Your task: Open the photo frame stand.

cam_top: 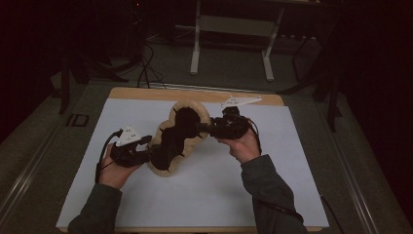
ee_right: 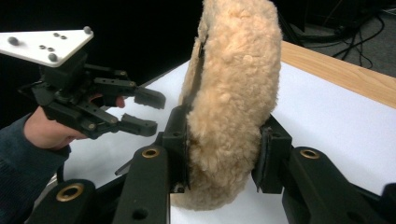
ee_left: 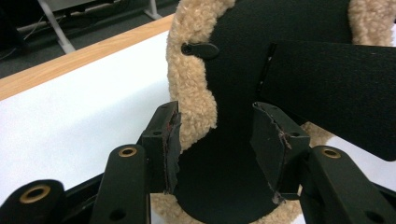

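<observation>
High view: the fleece-rimmed black pad (cam_top: 170,141) stands on edge at the centre of the frame, on the white sheet (cam_top: 219,185) that covers the wooden table (cam_top: 146,93). The left gripper (cam_top: 146,155) meets the pad's lower left end, and the right gripper (cam_top: 202,127) reaches the black face from the right. Right gripper view: the right gripper (ee_right: 224,149) is clamped across the pad (ee_right: 233,93), one jaw pad pressed on each side of the tan fleece low in the frame. At centre left, the left gripper (ee_right: 149,112) has its jaws apart and holds nothing. Left gripper view: the left gripper (ee_left: 217,140) frames the fleece rim and black face of the pad (ee_left: 233,70); contact cannot be confirmed
</observation>
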`<act>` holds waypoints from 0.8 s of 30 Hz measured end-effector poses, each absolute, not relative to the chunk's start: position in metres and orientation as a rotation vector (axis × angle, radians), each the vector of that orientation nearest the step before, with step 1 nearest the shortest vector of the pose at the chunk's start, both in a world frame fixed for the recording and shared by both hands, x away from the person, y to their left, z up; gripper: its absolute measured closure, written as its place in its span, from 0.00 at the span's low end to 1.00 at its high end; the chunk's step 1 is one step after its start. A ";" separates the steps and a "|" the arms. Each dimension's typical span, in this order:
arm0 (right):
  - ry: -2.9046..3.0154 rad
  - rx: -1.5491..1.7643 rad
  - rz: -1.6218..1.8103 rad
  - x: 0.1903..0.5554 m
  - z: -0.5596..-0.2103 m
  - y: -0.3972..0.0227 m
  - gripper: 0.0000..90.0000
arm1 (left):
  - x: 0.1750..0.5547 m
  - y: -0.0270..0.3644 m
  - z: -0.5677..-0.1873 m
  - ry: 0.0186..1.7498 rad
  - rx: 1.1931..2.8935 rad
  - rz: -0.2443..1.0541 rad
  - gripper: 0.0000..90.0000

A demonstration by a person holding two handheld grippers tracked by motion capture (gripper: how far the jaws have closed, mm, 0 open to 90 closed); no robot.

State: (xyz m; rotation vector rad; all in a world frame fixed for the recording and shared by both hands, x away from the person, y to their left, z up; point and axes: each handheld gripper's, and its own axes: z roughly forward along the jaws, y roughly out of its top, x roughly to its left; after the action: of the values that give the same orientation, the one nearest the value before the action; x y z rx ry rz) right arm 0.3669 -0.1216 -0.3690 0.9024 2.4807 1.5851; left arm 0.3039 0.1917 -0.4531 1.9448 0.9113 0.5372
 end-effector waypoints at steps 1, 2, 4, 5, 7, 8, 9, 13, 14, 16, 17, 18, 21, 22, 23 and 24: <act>2.485 0.893 1.587 0.367 -0.369 -0.122 0.71 | 0.304 0.192 -0.453 0.911 1.943 0.536 0.58; 2.488 0.884 1.590 0.367 -0.368 -0.122 0.71 | 0.304 0.191 -0.453 0.911 1.940 0.535 0.58; 2.492 0.870 1.594 0.366 -0.366 -0.123 0.72 | 0.304 0.191 -0.453 0.908 1.944 0.535 0.58; 2.493 0.863 1.597 0.366 -0.364 -0.123 0.72 | 0.304 0.191 -0.453 0.907 1.944 0.535 0.58; 2.490 0.840 1.594 0.365 -0.361 -0.124 0.73 | 0.304 0.191 -0.453 0.905 1.944 0.534 0.58; 2.492 0.828 1.590 0.365 -0.359 -0.124 0.73 | 0.305 0.191 -0.453 0.904 1.944 0.533 0.58; 2.494 0.814 1.588 0.364 -0.357 -0.125 0.73 | 0.305 0.190 -0.453 0.903 1.943 0.530 0.58; 2.502 0.768 1.570 0.361 -0.351 -0.126 0.74 | 0.305 0.189 -0.453 0.895 1.945 0.528 0.58; 2.502 0.768 1.570 0.361 -0.351 -0.126 0.74 | 0.305 0.188 -0.453 0.891 1.945 0.524 0.58; 2.508 0.718 1.557 0.359 -0.347 -0.127 0.74 | 0.305 0.187 -0.452 0.882 1.946 0.520 0.58; 2.510 0.710 1.556 0.358 -0.346 -0.127 0.74 | 0.305 0.187 -0.452 0.882 1.946 0.520 0.58; 2.511 0.696 1.553 0.358 -0.345 -0.127 0.74 | 0.306 0.187 -0.452 0.880 1.943 0.518 0.58; 2.517 0.662 1.543 0.356 -0.342 -0.128 0.74 | 0.306 0.187 -0.452 0.873 1.934 0.519 0.57; 2.517 0.662 1.543 0.356 -0.342 -0.128 0.74 | 0.306 0.188 -0.452 0.873 1.930 0.519 0.57; 2.521 0.631 1.539 0.354 -0.340 -0.127 0.74 | 0.307 0.188 -0.452 0.871 1.926 0.518 0.56; 2.524 0.625 1.536 0.354 -0.340 -0.127 0.74 | 0.307 0.188 -0.452 0.870 1.924 0.518 0.55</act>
State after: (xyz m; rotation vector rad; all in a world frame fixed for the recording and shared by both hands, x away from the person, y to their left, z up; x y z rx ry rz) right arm 0.3537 -0.1274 -0.3396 0.6252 2.5235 1.5359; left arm 0.3068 0.1877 -0.4517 1.9242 0.8701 0.5175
